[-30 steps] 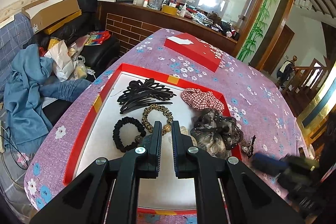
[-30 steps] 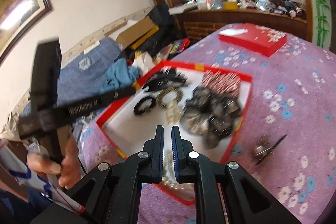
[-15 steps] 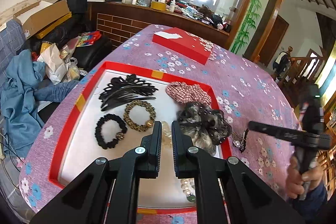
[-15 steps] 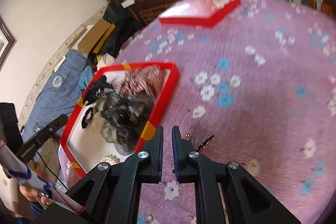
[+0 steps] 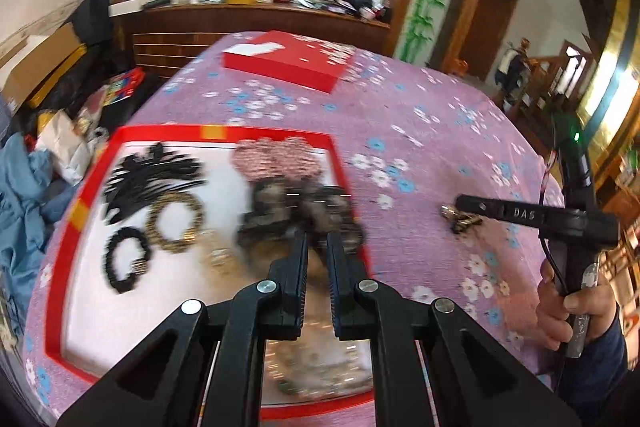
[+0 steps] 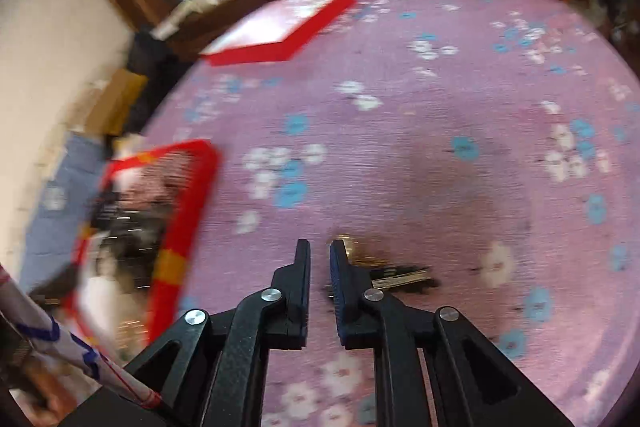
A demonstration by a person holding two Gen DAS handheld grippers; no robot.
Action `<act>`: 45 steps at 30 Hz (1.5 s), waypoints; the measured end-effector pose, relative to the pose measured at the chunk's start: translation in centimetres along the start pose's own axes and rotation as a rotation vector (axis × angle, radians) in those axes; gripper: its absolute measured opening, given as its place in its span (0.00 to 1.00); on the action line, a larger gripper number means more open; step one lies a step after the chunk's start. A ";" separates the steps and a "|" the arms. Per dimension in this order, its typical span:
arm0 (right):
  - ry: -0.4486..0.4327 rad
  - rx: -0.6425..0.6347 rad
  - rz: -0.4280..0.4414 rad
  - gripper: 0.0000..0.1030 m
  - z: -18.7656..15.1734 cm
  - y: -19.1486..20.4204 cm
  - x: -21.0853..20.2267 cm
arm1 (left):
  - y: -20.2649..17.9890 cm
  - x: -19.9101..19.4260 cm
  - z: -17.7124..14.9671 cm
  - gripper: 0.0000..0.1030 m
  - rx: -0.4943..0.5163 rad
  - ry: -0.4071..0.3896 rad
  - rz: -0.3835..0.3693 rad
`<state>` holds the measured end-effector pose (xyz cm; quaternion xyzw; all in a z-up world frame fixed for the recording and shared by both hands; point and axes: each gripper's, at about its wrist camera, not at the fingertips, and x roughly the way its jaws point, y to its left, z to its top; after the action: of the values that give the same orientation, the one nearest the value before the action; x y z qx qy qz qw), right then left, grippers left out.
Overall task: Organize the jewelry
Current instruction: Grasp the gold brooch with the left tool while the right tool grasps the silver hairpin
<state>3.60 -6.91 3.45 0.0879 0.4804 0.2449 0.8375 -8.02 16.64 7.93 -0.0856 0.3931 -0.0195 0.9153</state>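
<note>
1. Left gripper (image 5: 317, 239) hangs over the near right part of the red tray (image 5: 64, 251); its black ribbed jaws are almost together, a thin slit between them, with nothing in it.
2. Only the left wrist view shows the tray's contents, blurred: a black claw clip (image 5: 150, 175) at the far left, a gold-and-black beaded ring (image 5: 174, 223) and a black hair tie (image 5: 126, 259) nearer, a pink checked scrunchie (image 5: 276, 159) at the far right, and a dark gauzy scrunchie (image 5: 288, 211) just beyond the fingertips.
3. Beyond the tray, a flat red box (image 5: 288, 63) lies on the purple flowered tablecloth (image 5: 420, 147).
4. That same view shows the right gripper (image 5: 460, 205) from the side, its tip touching or just above a small gold-and-dark hair clip (image 5: 460, 221) on the cloth, and the hand (image 5: 568, 307) on its handle.
5. Right wrist view gives the close look: the right gripper's (image 6: 320, 255) jaws are nearly shut with a narrow gap, empty. The hair clip (image 6: 384, 275) lies just beside the right finger, with a round gold end and a long dark metal bar.
</note>
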 end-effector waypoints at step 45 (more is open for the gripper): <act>-0.020 0.226 0.101 0.13 1.1 -5.3 -2.1 | -8.7 8.1 9.0 0.16 -0.020 -0.149 -0.116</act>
<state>5.40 -12.38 3.60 0.2082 0.4917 0.2302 0.8135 4.33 8.55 9.71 -0.1186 0.3184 -0.0623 0.9385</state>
